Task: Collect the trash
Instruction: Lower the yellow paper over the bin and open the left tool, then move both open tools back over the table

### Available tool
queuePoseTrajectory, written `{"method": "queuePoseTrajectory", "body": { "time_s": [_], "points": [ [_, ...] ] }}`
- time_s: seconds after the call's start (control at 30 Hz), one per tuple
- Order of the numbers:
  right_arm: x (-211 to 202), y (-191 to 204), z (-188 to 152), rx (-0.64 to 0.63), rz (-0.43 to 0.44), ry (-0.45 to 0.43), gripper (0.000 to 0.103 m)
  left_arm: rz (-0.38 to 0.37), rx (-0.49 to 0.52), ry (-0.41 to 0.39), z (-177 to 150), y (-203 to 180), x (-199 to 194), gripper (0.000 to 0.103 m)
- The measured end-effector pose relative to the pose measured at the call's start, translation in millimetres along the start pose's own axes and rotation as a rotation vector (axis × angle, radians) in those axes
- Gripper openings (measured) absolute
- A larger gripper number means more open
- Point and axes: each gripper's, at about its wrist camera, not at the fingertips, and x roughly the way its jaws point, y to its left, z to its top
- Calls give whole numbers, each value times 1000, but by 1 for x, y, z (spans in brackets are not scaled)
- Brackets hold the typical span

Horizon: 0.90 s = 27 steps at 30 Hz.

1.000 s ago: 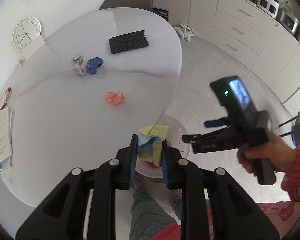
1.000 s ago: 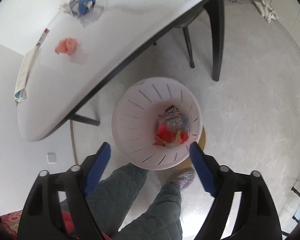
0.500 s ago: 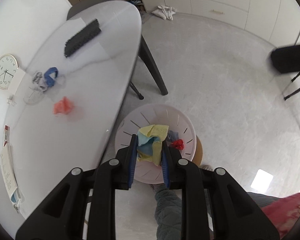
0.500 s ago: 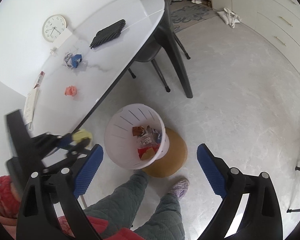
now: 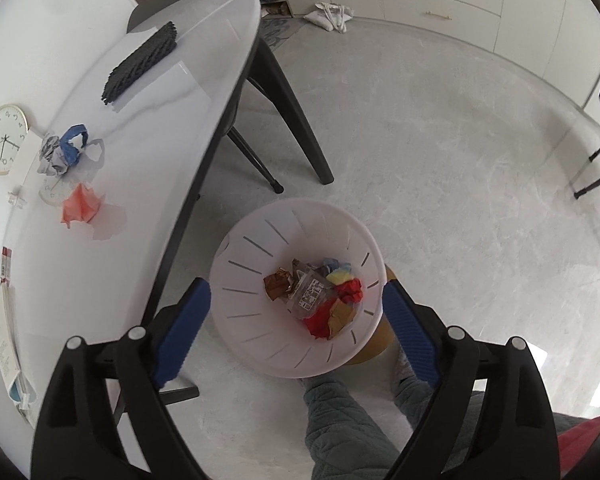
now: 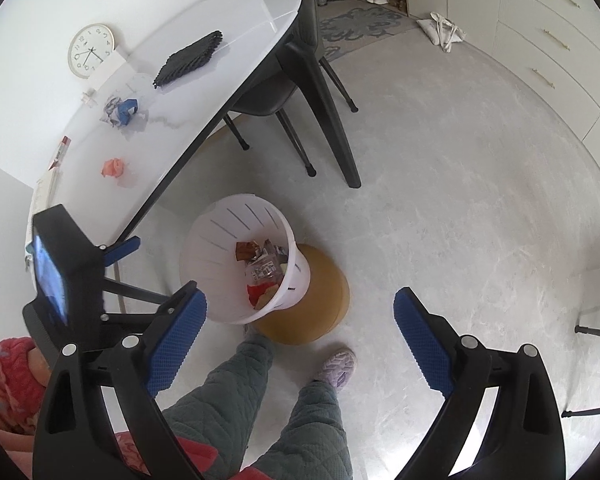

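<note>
1. In the left wrist view the table (image 5: 100, 280) is filling the left side of the frame. The remaining trash is lying there: a grey and blue wad pair (image 5: 62, 152) at far left, and a pink wad (image 5: 82, 209) just below it, the closer of the two to the lower edge.
2. The left gripper (image 5: 296, 332) is hanging over the bin (image 5: 252, 248) at lower centre. Its jaws have just been opening and are now standing wide apart, with nothing between them. The yellow and blue wad (image 5: 338, 274) is lying in the bin among the other scraps.
3. From this gripper the pink wad is sitting up and to the left, across the table edge. It is a round crumple with no clear long axis, so I judge any approach angle will do.
4. In the right wrist view the pink wad (image 6: 114, 167) is showing at upper left, and the bin (image 6: 204, 248) at centre.
5. The right gripper (image 6: 300, 332) is standing wide open and empty, over bare floor to the right of the bin.
6. The left gripper is looking nearer the table, so I judge it the better placed for the pink wad.
</note>
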Motion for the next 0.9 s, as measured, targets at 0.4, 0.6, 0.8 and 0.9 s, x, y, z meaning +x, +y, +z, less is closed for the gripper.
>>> {"method": "queuePoseTrajectory", "body": {
  "time_s": [0.4, 0.6, 0.8, 0.9],
  "points": [
    [-36, 45, 42, -105, 33, -126, 95, -30, -262, -92, 21, 81, -94, 95],
    [-55, 89, 77, -200, 85, -208, 100, 66, -392, -143, 25, 153, -129, 95],
    [-47, 128, 109, -252, 102, -227, 101, 107, -464, -147, 35, 223, -121, 95],
    [-39, 149, 122, -264, 97, -225, 100, 87, -512, -136, 42, 261, -104, 95]
  ]
}}
